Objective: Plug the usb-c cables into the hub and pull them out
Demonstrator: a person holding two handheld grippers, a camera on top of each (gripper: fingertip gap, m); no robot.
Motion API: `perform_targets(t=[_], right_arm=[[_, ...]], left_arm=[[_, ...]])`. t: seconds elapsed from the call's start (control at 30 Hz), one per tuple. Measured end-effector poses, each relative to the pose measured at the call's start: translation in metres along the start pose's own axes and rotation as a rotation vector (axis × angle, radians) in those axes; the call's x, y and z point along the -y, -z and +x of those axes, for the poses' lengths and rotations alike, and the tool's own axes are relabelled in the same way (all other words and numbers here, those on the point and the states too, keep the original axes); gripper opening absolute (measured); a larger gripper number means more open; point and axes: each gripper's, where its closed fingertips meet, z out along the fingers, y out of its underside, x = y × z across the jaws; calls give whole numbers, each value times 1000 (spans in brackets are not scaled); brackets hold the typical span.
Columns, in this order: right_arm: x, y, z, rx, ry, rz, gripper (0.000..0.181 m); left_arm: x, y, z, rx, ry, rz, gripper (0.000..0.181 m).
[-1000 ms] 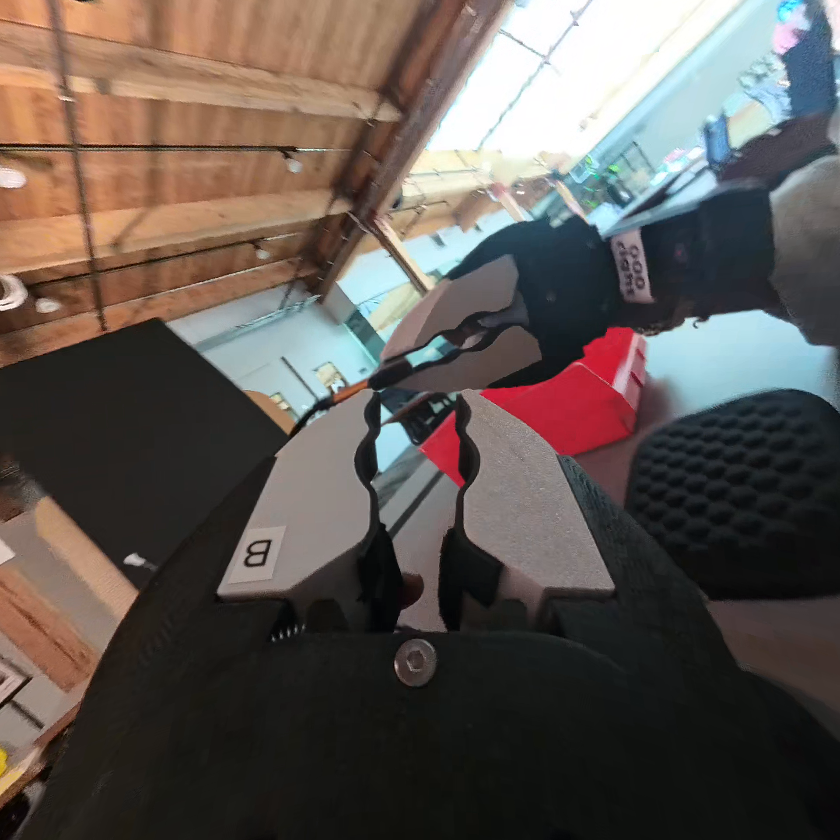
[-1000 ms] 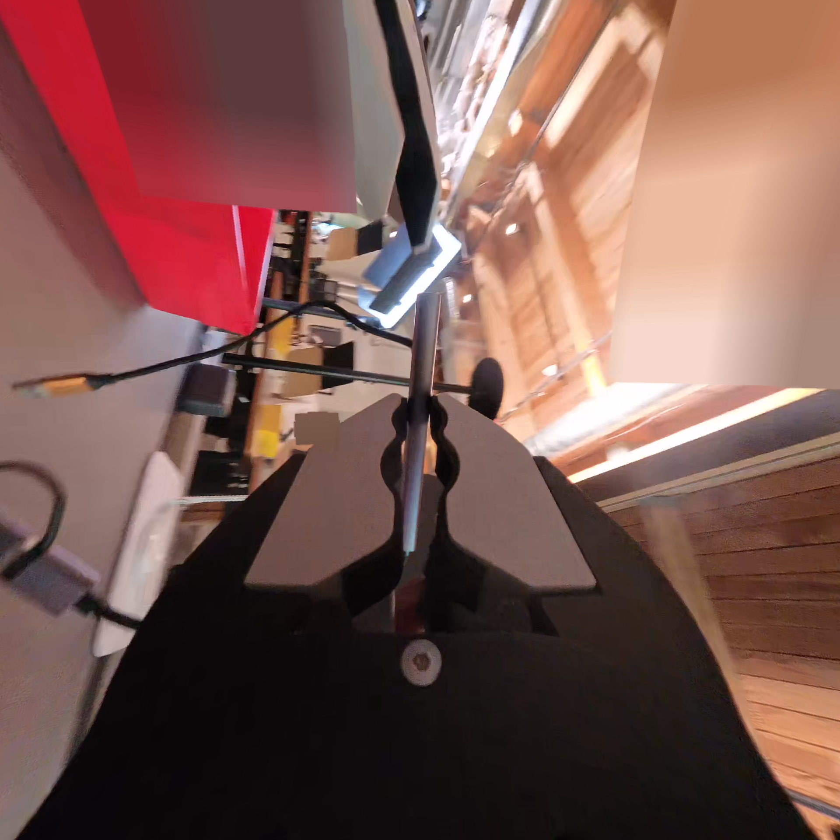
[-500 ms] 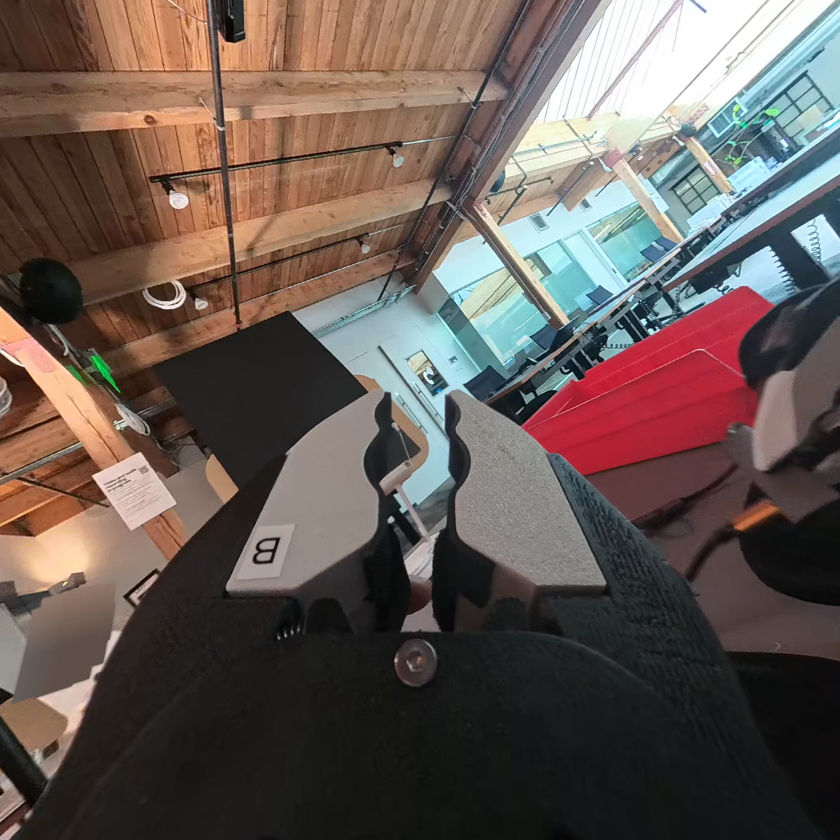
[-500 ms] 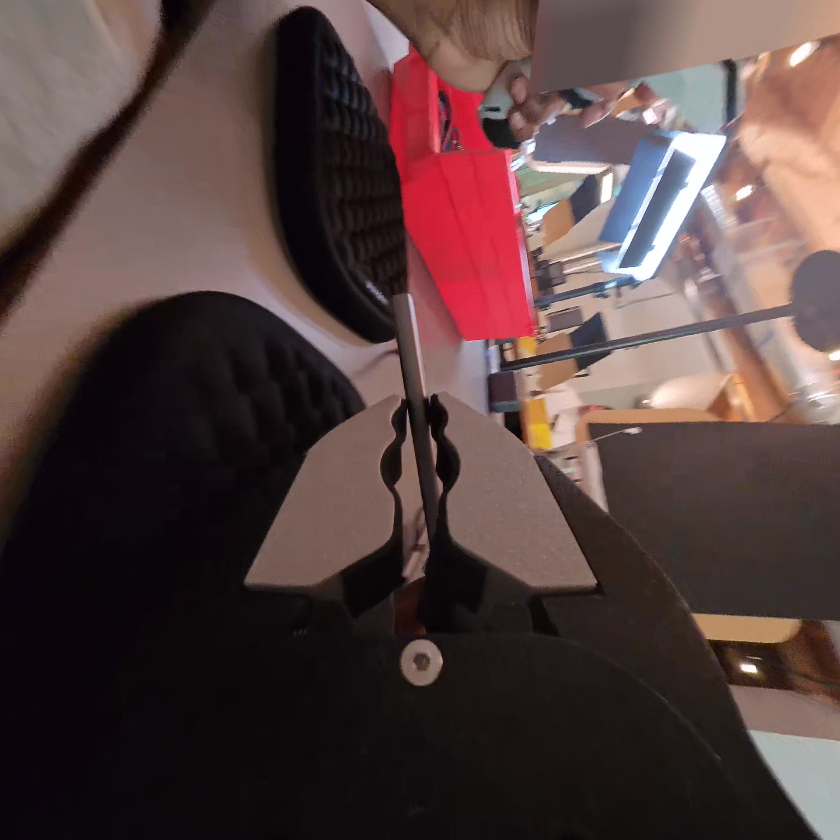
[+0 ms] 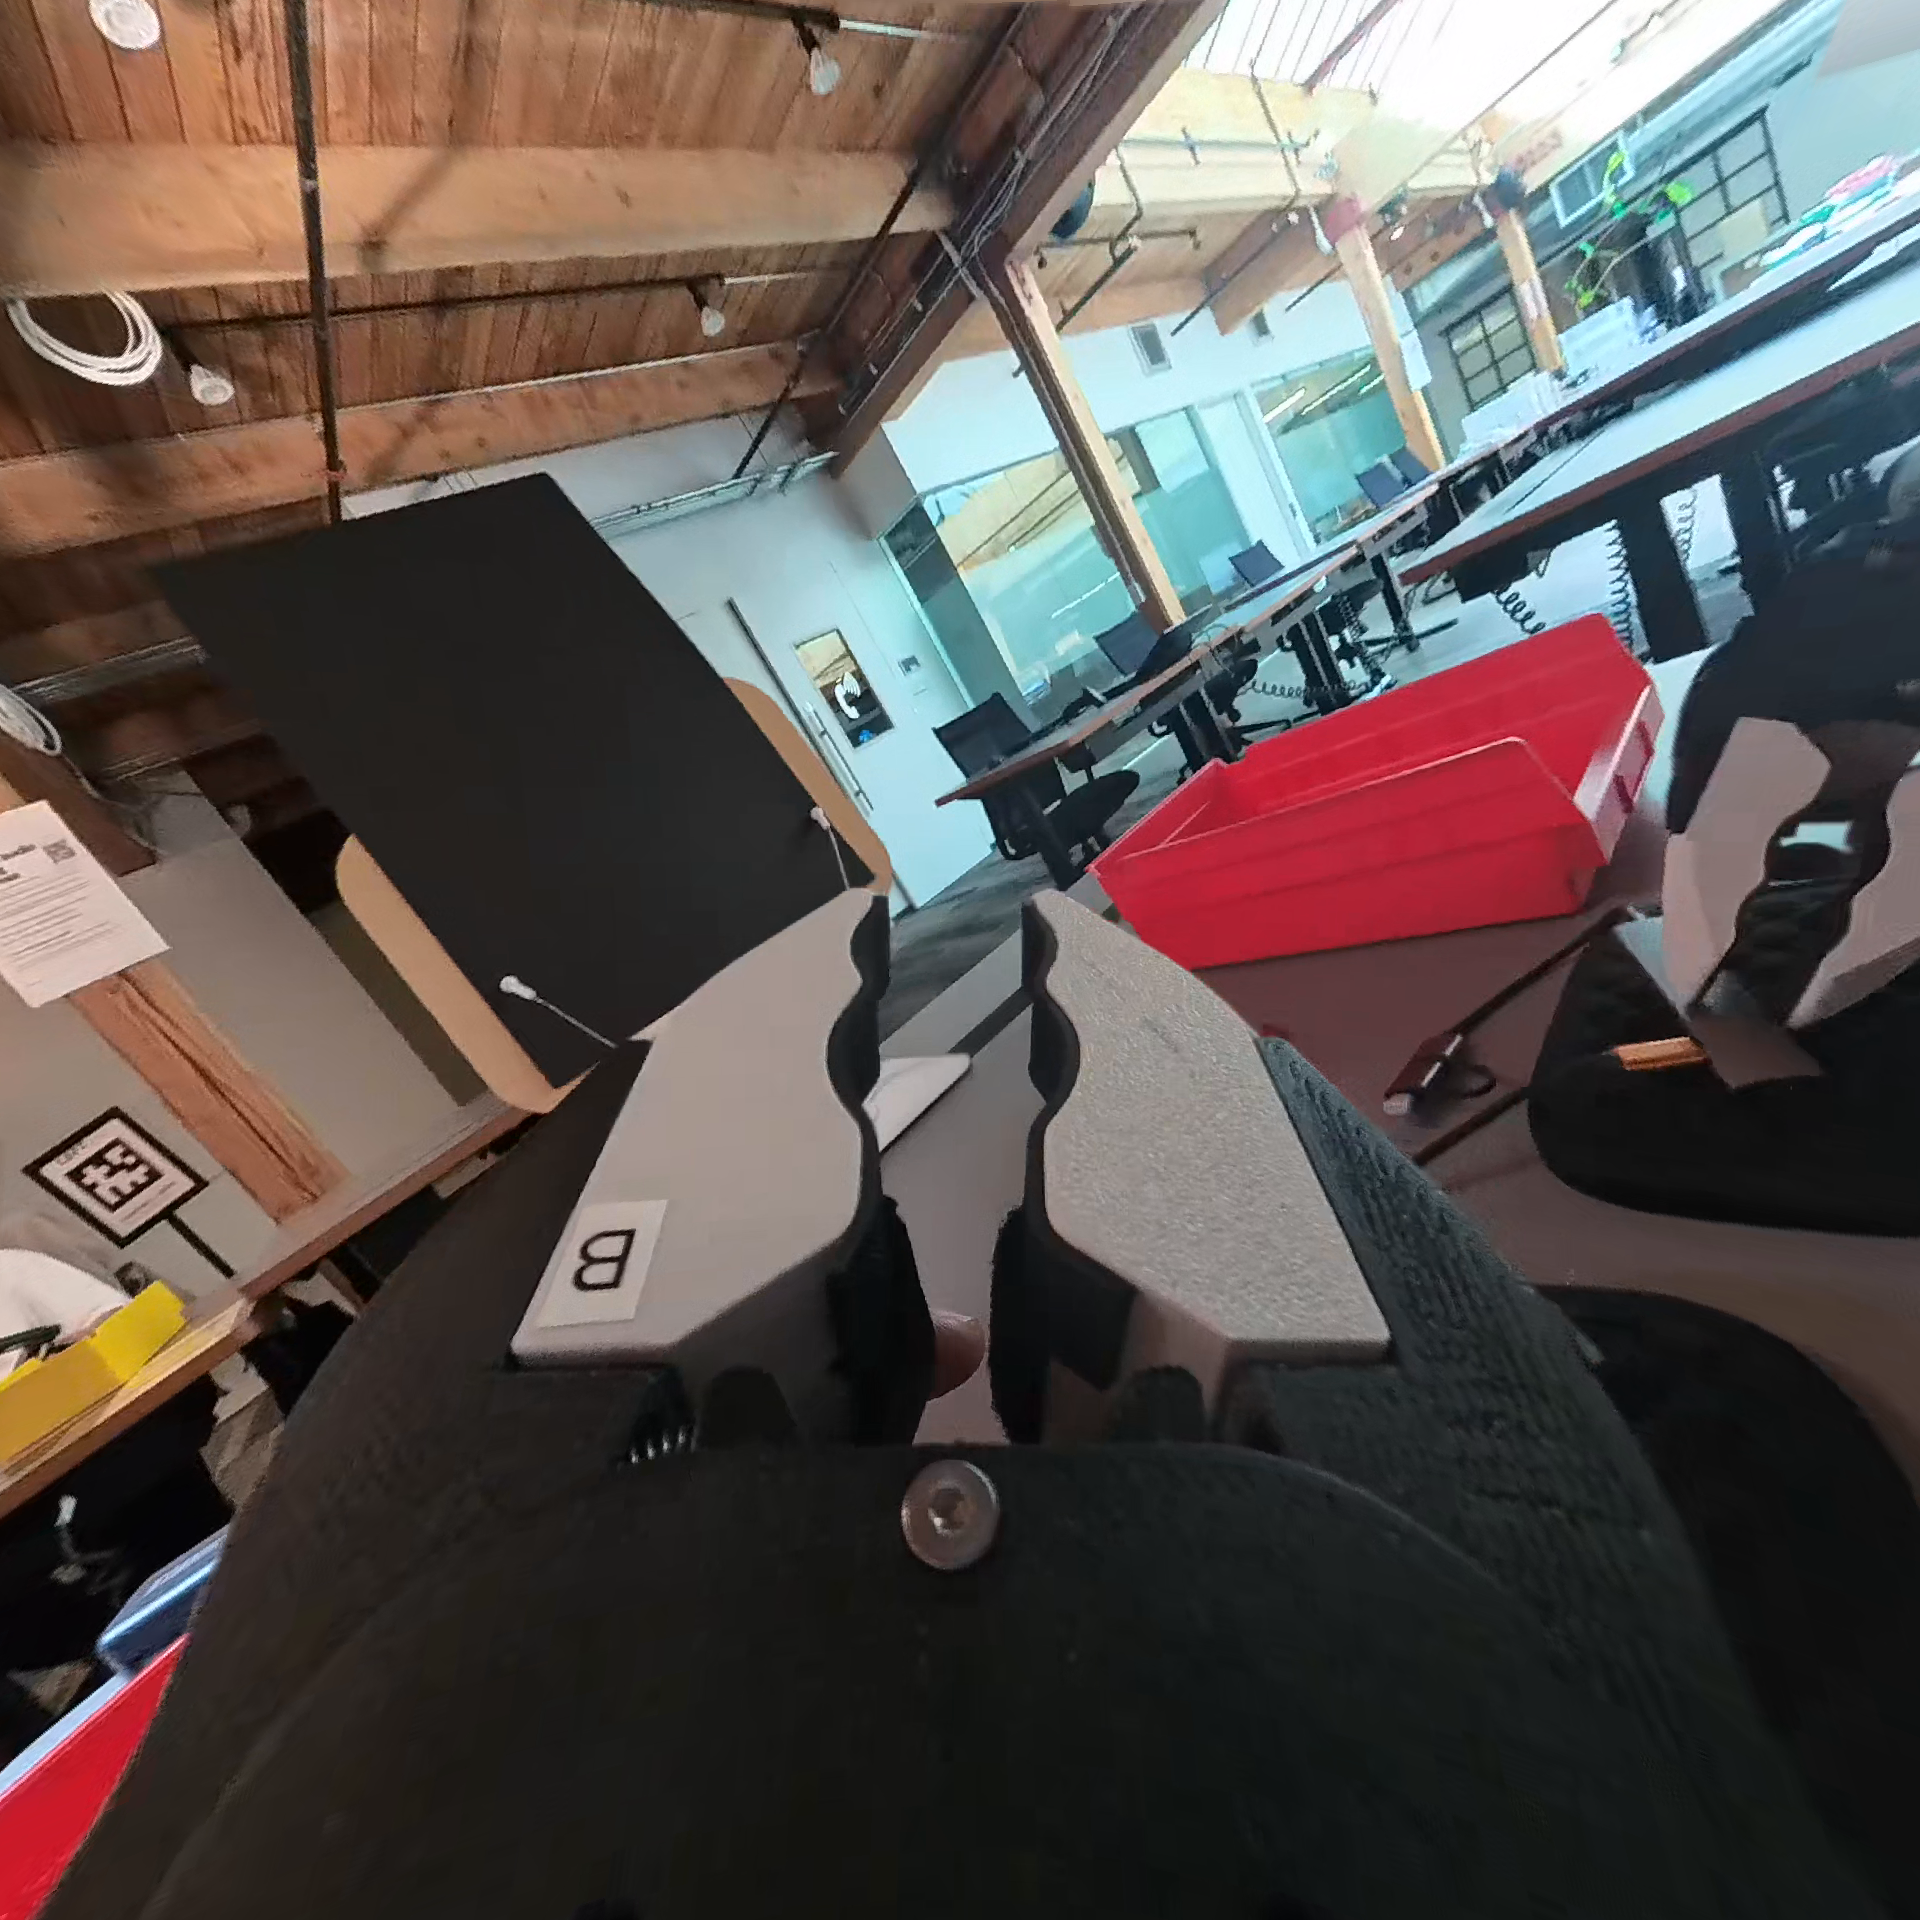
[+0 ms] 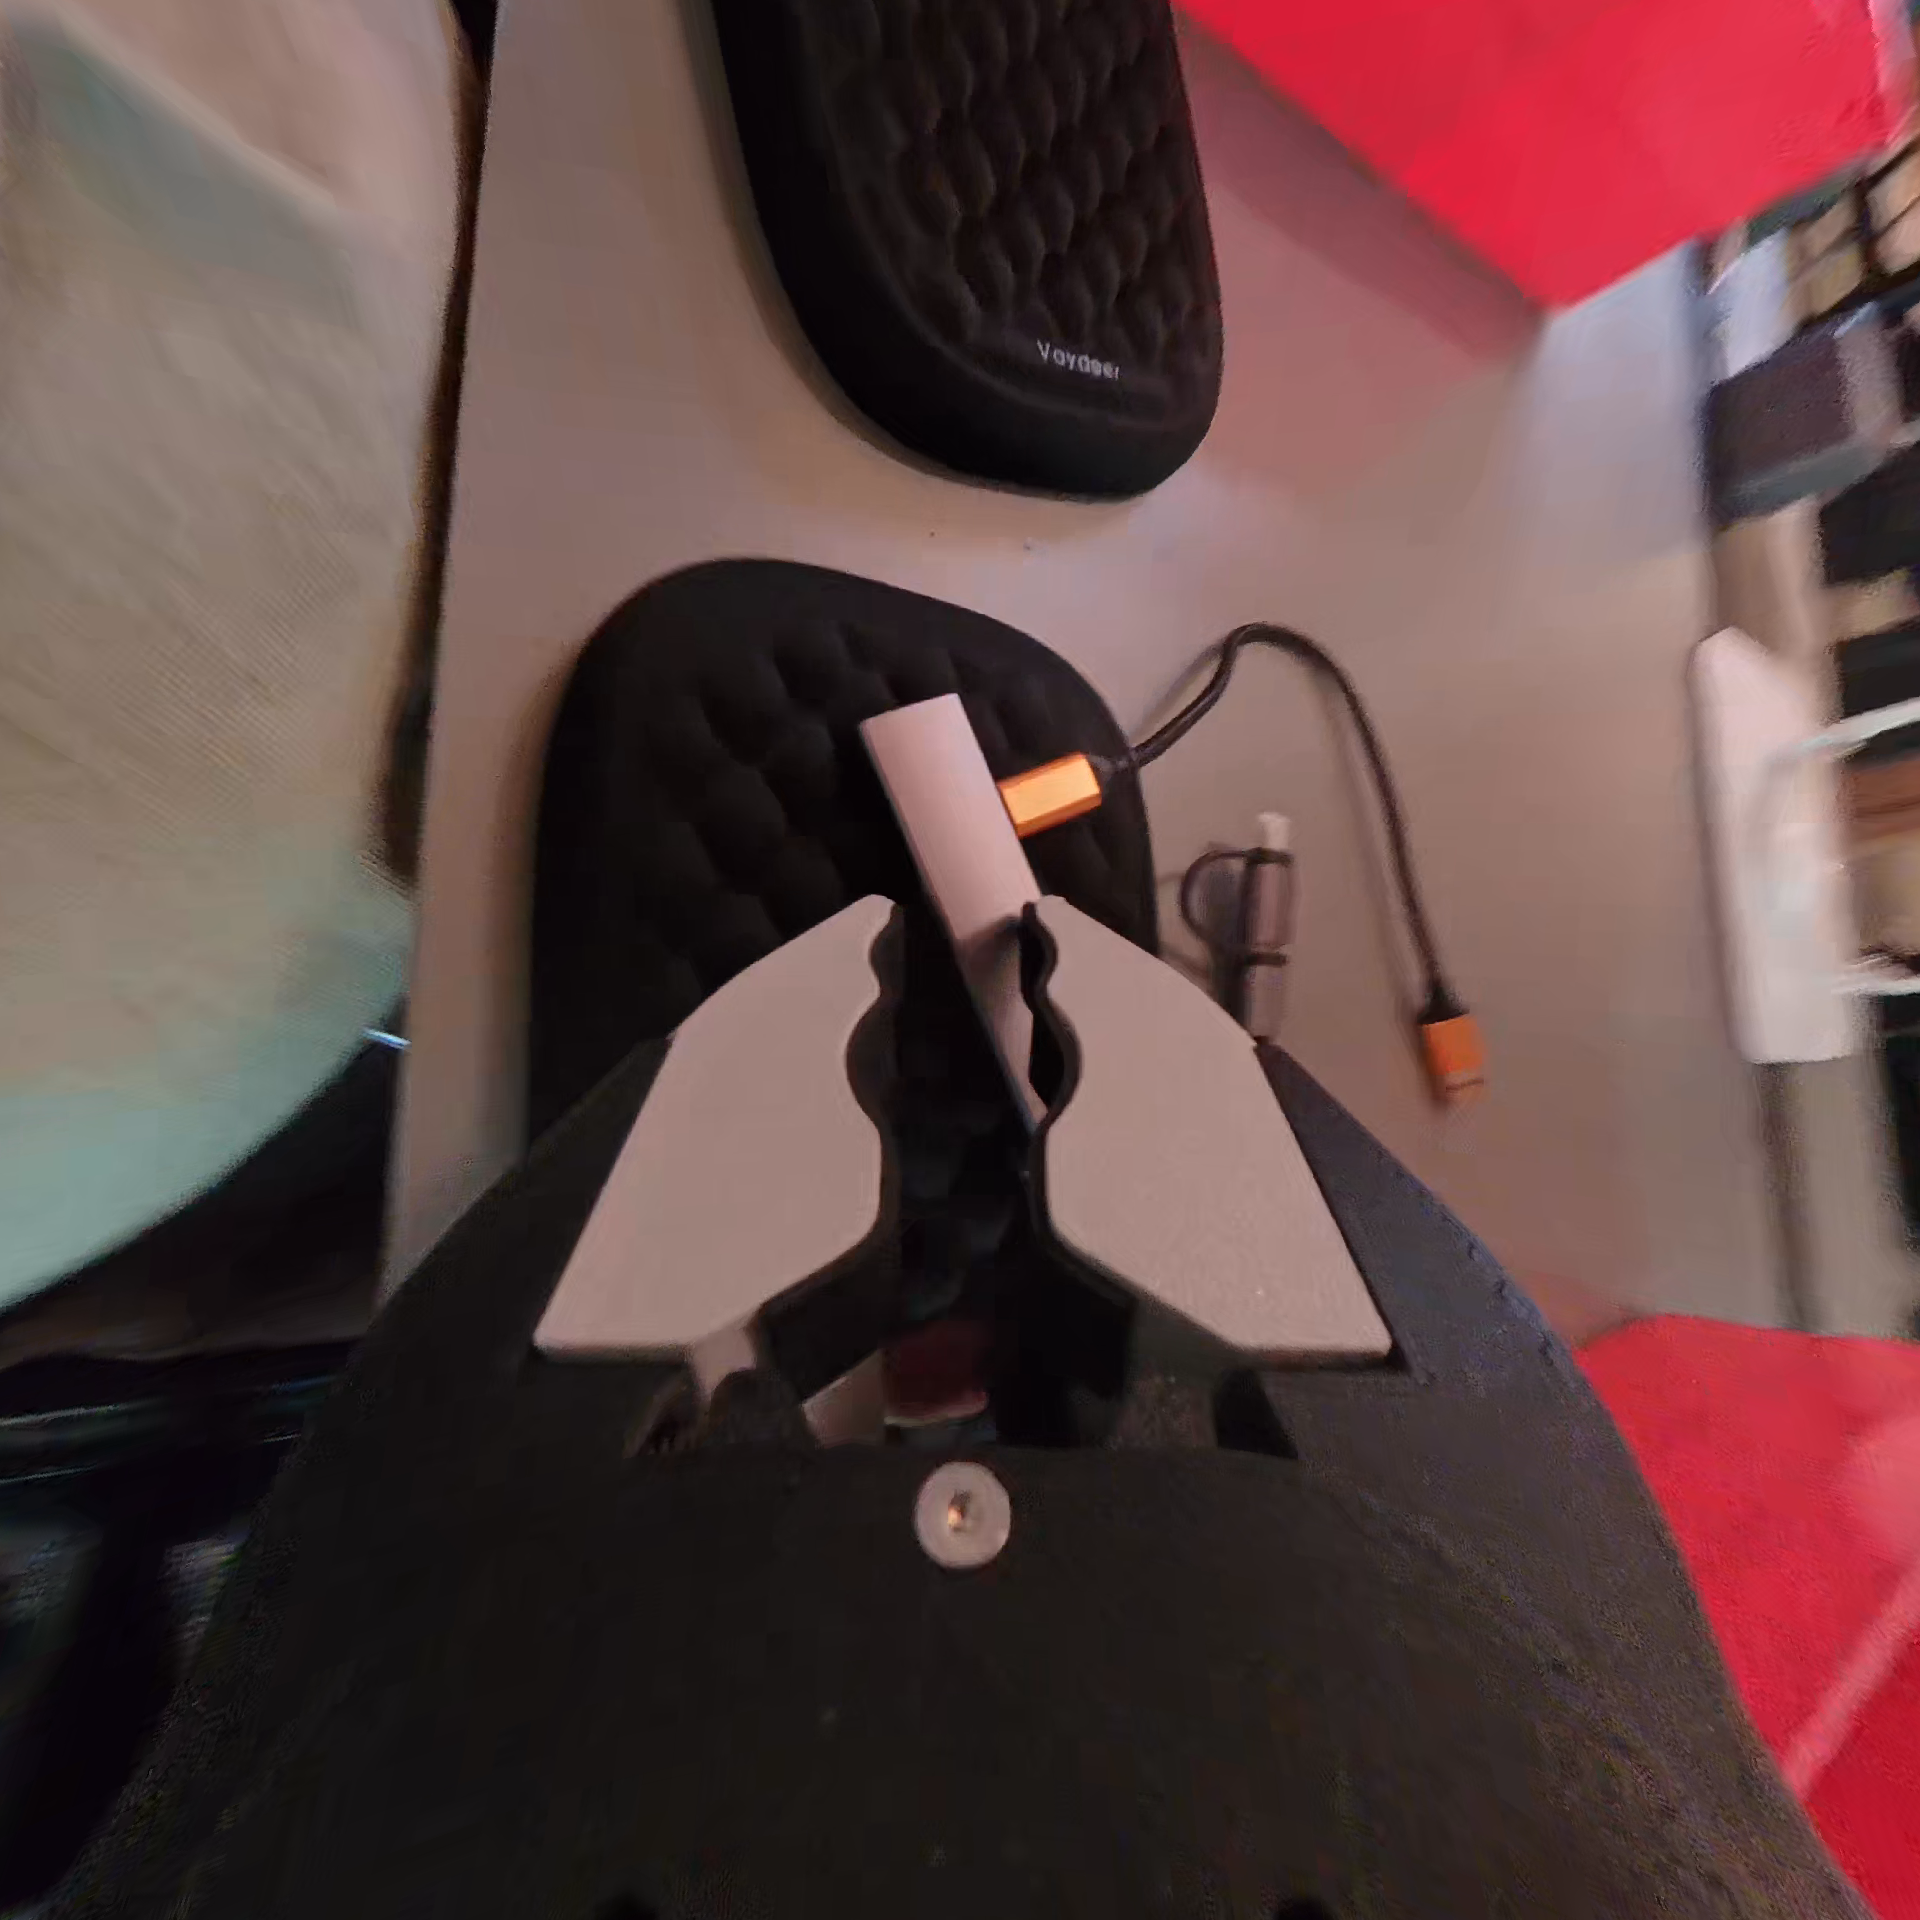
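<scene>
In the right wrist view, my right gripper (image 6: 956, 909) is low over a black dimpled pad (image 6: 727, 810). A flat grey hub (image 6: 951, 821) stands tilted between its jaws. It leans on the right finger, and a gap shows at the left finger. An orange USB-C plug (image 6: 1044, 795) sits in the hub's side. Its black cable (image 6: 1361, 748) loops to a second orange plug (image 6: 1455, 1049) on the table. My left gripper (image 5: 951, 935) is open and empty, raised, pointing across the room. The right gripper (image 5: 1766, 935) shows at the right of the left wrist view.
A red bin (image 5: 1403, 821) stands at the back of the grey table (image 6: 1403, 468). A second black pad (image 6: 966, 208) lies beyond the first. A dark cable with a white tip (image 6: 1262, 904) and a white flat object (image 6: 1766, 852) lie to the right. A person's light clothing (image 6: 156, 520) is at the left. The left gripper's tips are roughly 30 cm from the right gripper's.
The right gripper has swung down over the pad. Its jaws have widened and the hub now leans tilted between them. The left gripper has tipped from the ceiling toward the table.
</scene>
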Motion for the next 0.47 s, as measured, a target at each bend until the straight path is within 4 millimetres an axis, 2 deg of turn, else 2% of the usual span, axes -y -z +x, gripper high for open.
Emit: perform_targets(t=[0.13,0.2,0.27,0.37,0.43,0.47], right_arm=[[6,6,-14,247,-325,-28,51],[10,9,-17,320,-379,-37,60],[16,13,-15,336,-356,-14,64],[53,28,17,204,-364,272,64],[80,53,54,19,-391,560,65],[91,73,74,-82,-409,723,71]], left_arm=[[0,7,-6,-21,72,-14,27],[-2,13,-13,-16,100,-53,32],[-9,24,-28,37,109,-139,34],[-22,50,-59,166,162,-258,40],[-31,71,-78,252,217,-320,41],[-35,82,-87,293,244,-345,43]])
